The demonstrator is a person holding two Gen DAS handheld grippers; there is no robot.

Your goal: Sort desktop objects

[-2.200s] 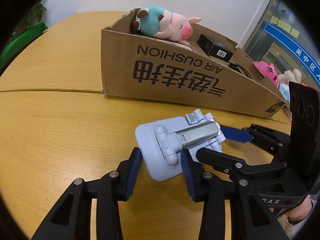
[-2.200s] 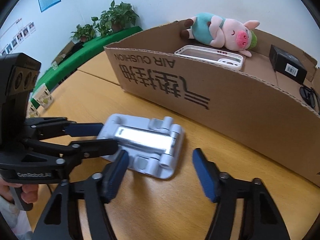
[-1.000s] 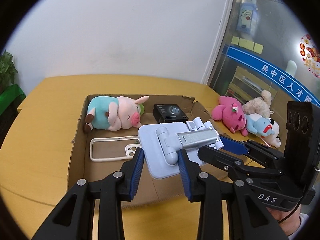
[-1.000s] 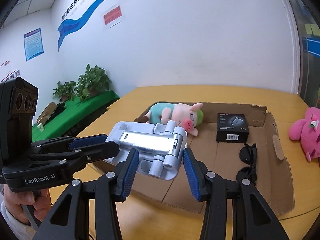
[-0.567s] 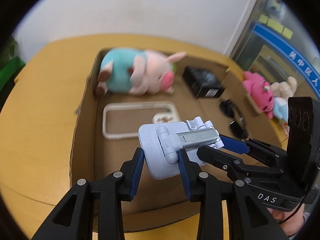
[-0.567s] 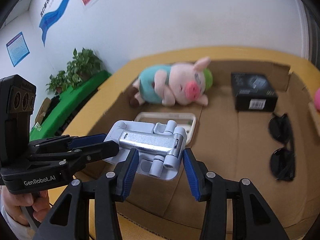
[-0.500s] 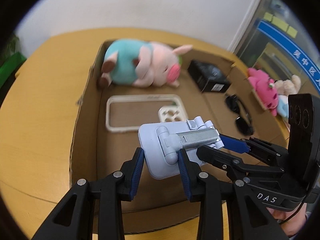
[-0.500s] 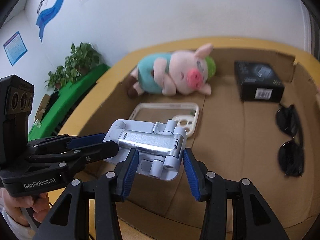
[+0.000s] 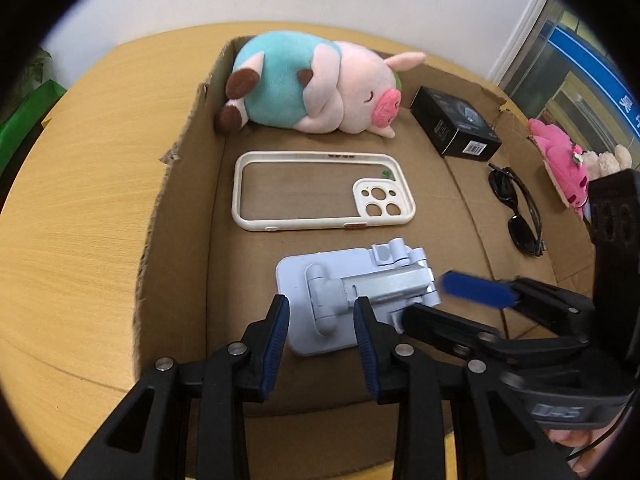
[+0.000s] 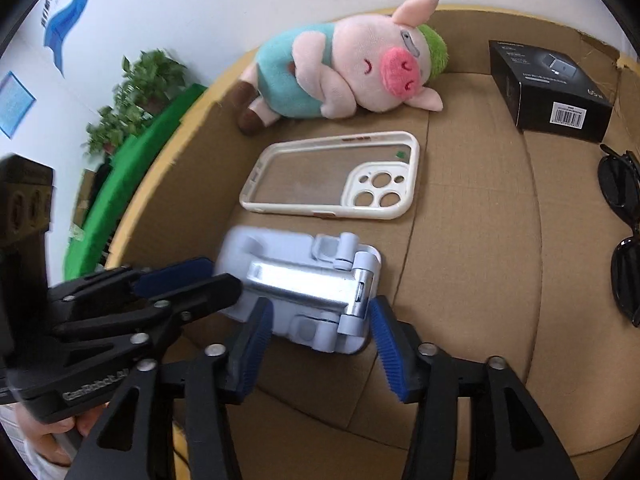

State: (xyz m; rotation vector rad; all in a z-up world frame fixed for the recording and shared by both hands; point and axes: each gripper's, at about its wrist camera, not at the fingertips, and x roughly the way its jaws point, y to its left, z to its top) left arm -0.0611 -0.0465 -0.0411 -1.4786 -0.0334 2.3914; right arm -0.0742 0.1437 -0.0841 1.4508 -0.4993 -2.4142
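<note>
A light blue folding phone stand (image 9: 352, 300) lies on the floor of the cardboard box (image 9: 180, 208), just in front of the white phone case (image 9: 320, 192). My left gripper (image 9: 320, 332) straddles the stand's near end; its blue pads stand a little apart from the stand. My right gripper (image 10: 320, 340) straddles the stand (image 10: 304, 292) from the other side, its pads also slightly clear of it. Each gripper shows in the other's view: the right one (image 9: 460, 304) and the left one (image 10: 176, 280).
In the box lie a plush pig (image 9: 312, 88), a black carton (image 9: 456, 128) and black sunglasses (image 9: 516, 208). Pink and beige plush toys (image 9: 568, 160) sit outside the box on the right. The box stands on a wooden table (image 9: 80, 160).
Both grippers carried the stand from the table up over the box wall and lowered it onto the box floor. Their jaws have now widened off it.
</note>
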